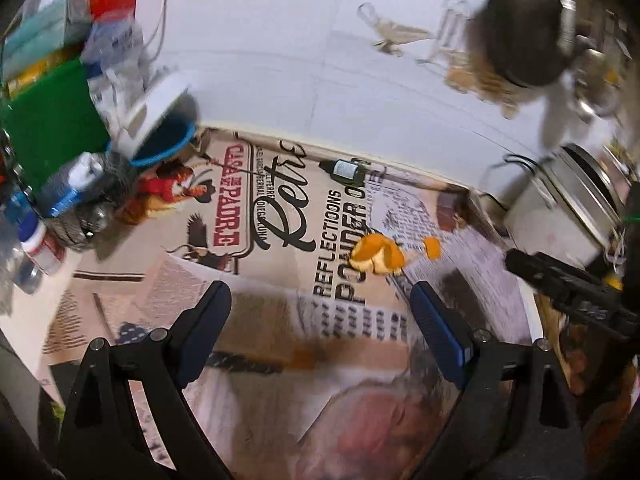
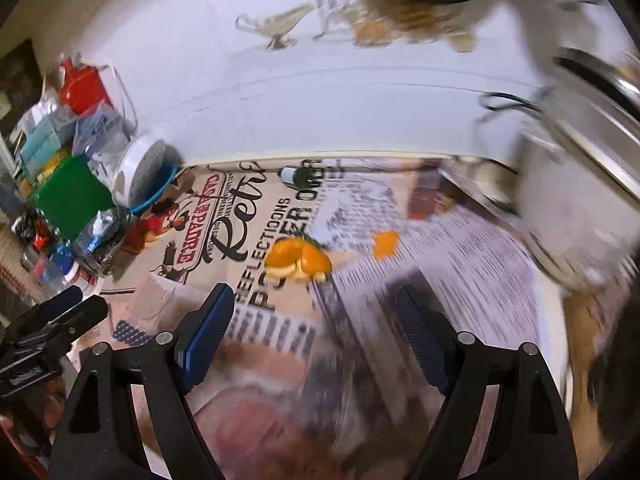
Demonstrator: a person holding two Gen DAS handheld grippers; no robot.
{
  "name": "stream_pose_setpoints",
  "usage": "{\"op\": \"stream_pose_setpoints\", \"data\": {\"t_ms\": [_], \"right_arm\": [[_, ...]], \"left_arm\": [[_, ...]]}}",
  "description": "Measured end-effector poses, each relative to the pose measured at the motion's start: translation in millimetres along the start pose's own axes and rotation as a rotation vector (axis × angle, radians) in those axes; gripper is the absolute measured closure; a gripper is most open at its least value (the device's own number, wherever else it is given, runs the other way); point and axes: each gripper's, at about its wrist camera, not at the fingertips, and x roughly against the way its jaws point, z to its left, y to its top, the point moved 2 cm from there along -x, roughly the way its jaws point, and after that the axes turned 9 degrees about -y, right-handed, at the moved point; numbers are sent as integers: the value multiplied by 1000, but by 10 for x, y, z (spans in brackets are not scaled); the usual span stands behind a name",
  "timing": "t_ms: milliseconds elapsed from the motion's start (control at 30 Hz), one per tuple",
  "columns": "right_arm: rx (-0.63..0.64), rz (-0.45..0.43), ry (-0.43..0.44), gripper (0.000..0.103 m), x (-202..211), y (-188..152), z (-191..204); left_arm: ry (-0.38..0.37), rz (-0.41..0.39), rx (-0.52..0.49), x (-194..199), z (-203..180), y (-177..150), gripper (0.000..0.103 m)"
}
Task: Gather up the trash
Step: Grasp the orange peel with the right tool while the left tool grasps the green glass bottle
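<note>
A heap of orange peel (image 1: pixel 378 255) (image 2: pixel 299 261) lies on a newspaper-print table cover (image 1: pixel 280 320) (image 2: pixel 460 256), with a small loose piece of peel (image 1: pixel 432 246) (image 2: pixel 386 243) to its right. A small dark bottle (image 1: pixel 347 169) (image 2: pixel 297 175) lies on its side near the wall. My left gripper (image 1: pixel 318 292) hangs open above the cover, the peel just beyond its right finger. My right gripper (image 2: pixel 314 300) is open too, with the peel just ahead between its fingertips. Nothing is held by either. The right gripper's black fingers (image 1: pixel 568 284) show at the left wrist view's right edge.
A crowded pile at the left holds a green box (image 1: pixel 52 128) (image 2: pixel 72 196), a white jar (image 2: pixel 140 168), a blue-rimmed tub (image 1: pixel 168 140) and bottles. A metal pot (image 1: pixel 576 196) (image 2: pixel 580 184) stands at the right. A white tiled wall (image 1: pixel 320 60) rises behind the table.
</note>
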Motion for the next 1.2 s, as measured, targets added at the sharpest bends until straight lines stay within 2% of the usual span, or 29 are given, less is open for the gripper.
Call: {"op": "stream_pose_setpoints", "data": {"t_ms": [167, 233, 300, 367, 433, 533, 633, 800, 900, 1033, 1200], "right_arm": [[93, 82, 72, 22, -885, 266, 61], [125, 155, 118, 23, -1260, 262, 155], [148, 211, 146, 28, -1539, 221, 220], [168, 269, 174, 34, -1754, 170, 271], [174, 304, 201, 34, -1868, 117, 282], [158, 320, 247, 36, -1920, 80, 256], [134, 349, 315, 55, -1929, 45, 228], [134, 336, 361, 75, -1832, 41, 149], [127, 304, 341, 79, -1752, 70, 80], [48, 242, 324, 82, -1557, 202, -196], [-59, 130, 239, 82, -1306, 390, -669]], "left_arm": [[64, 12, 43, -401, 48, 147, 12], [78, 30, 72, -543, 91, 161, 12], [98, 51, 94, -673, 134, 164, 12], [114, 67, 107, -767, 158, 160, 12], [131, 79, 110, -843, 171, 163, 12], [145, 93, 108, -930, 161, 178, 12], [149, 106, 97, -1019, 136, 216, 12], [151, 105, 41, -1207, 32, 368, 12], [142, 95, 5, -1368, -44, 511, 12], [97, 95, -13, -1673, -164, 772, 12], [44, 115, 24, -2217, -246, 1071, 12]]}}
